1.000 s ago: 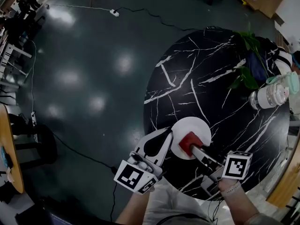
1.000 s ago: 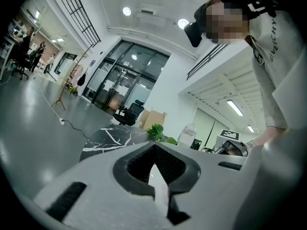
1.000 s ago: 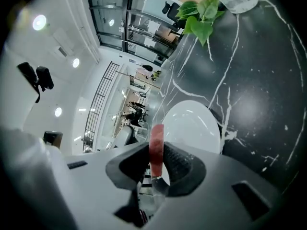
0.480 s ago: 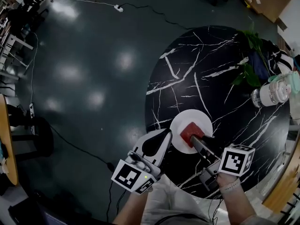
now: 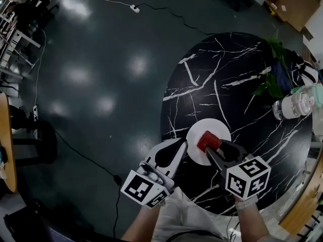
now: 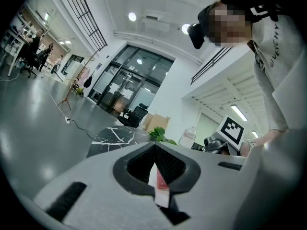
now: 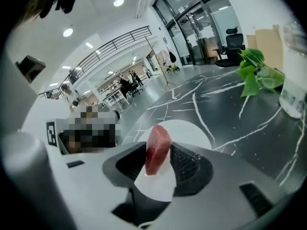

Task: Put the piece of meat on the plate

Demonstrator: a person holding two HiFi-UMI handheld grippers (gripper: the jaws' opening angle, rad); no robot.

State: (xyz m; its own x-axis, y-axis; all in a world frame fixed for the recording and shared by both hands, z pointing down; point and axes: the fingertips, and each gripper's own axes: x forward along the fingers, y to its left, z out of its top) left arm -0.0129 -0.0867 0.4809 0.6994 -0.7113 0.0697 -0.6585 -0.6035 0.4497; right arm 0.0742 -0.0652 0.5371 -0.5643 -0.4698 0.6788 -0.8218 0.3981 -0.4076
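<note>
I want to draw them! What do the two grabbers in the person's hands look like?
Both the left gripper and the right gripper have pale grey rounded shells with black ribbed pads. Each carries a white cube with black square markers. The person wears a white top. The right gripper's jaws are opening, the piece of meat between them.

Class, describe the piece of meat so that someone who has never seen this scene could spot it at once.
Find the round black table veined with white, then the white plate near its edge closest to the person. Over that plate, between the opening right tongs, is the meat: a small red block, the only red thing there.
</note>
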